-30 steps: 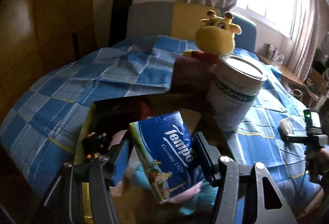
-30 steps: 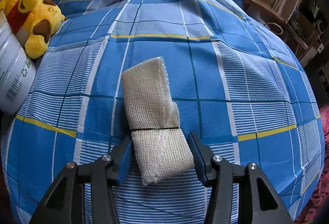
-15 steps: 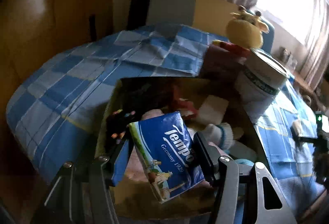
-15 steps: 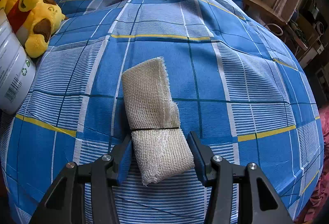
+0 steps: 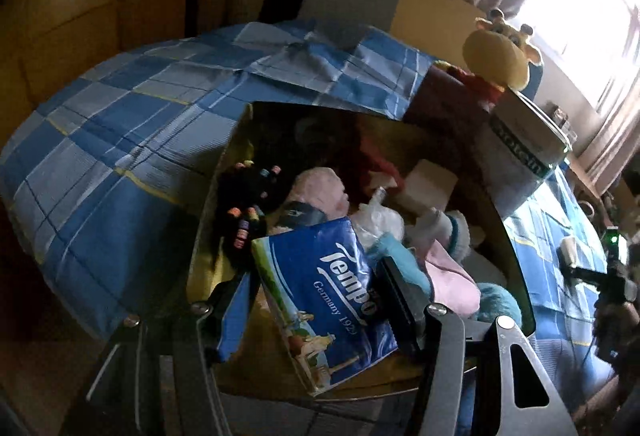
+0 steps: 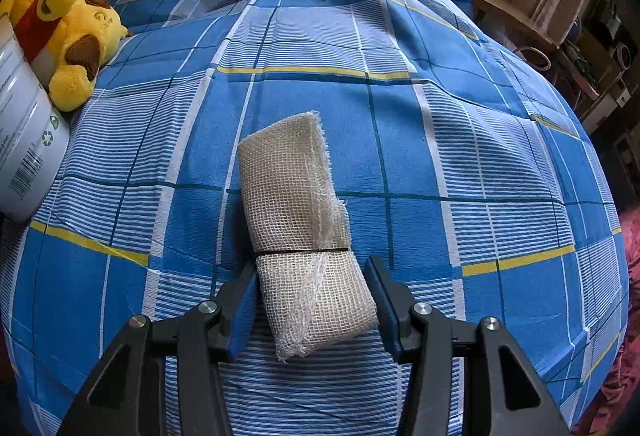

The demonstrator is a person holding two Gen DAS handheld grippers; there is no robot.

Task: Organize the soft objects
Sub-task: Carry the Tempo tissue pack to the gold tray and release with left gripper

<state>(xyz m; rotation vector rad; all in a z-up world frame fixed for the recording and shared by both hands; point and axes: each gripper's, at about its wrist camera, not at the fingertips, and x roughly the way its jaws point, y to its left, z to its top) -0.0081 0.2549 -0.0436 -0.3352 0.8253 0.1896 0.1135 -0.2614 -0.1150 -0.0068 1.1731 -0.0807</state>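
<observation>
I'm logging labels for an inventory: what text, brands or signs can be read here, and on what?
"Tempo" and "Germany 1929": blue tissue pack in the left tongs.
Green band lettering on the white canister: partly cut off, unreadable.
Recycling symbols and a barcode on the same canister; its small print is too blurred.
</observation>
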